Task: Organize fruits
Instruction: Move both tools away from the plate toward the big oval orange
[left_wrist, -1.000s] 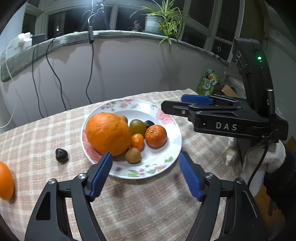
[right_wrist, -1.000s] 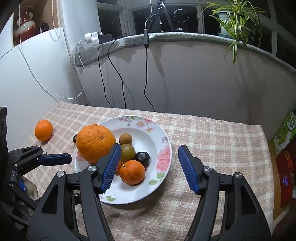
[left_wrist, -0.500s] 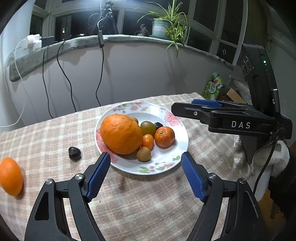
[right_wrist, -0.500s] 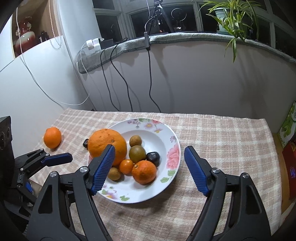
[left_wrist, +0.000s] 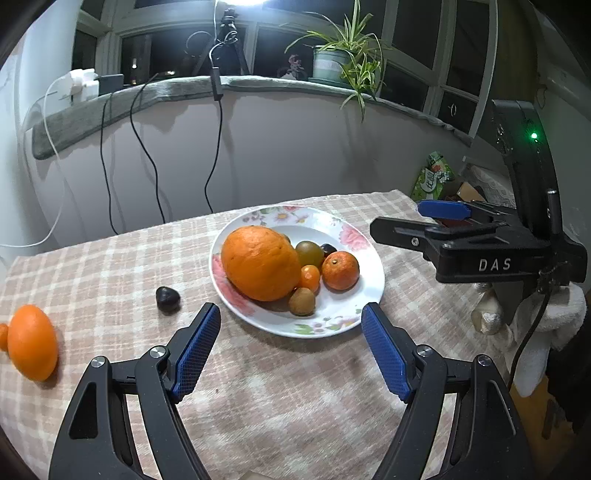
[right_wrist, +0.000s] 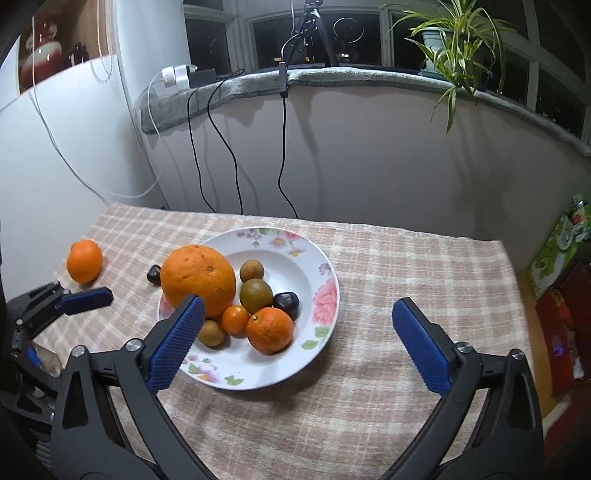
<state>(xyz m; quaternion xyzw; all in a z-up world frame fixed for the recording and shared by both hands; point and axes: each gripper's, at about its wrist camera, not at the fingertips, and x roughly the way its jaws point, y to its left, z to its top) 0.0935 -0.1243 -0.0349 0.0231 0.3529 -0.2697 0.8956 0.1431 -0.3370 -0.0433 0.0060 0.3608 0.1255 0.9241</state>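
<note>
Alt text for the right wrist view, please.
A floral plate on a checked tablecloth holds a large orange and six smaller fruits, framed by the open right gripper. A mandarin lies off the plate at left.

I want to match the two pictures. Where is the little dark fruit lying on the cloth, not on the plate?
Left wrist: dark fruit left of the plate, apart from it.
Right wrist: dark fruit peeks out behind the big orange.
Shared landmark: the big orange.
</note>
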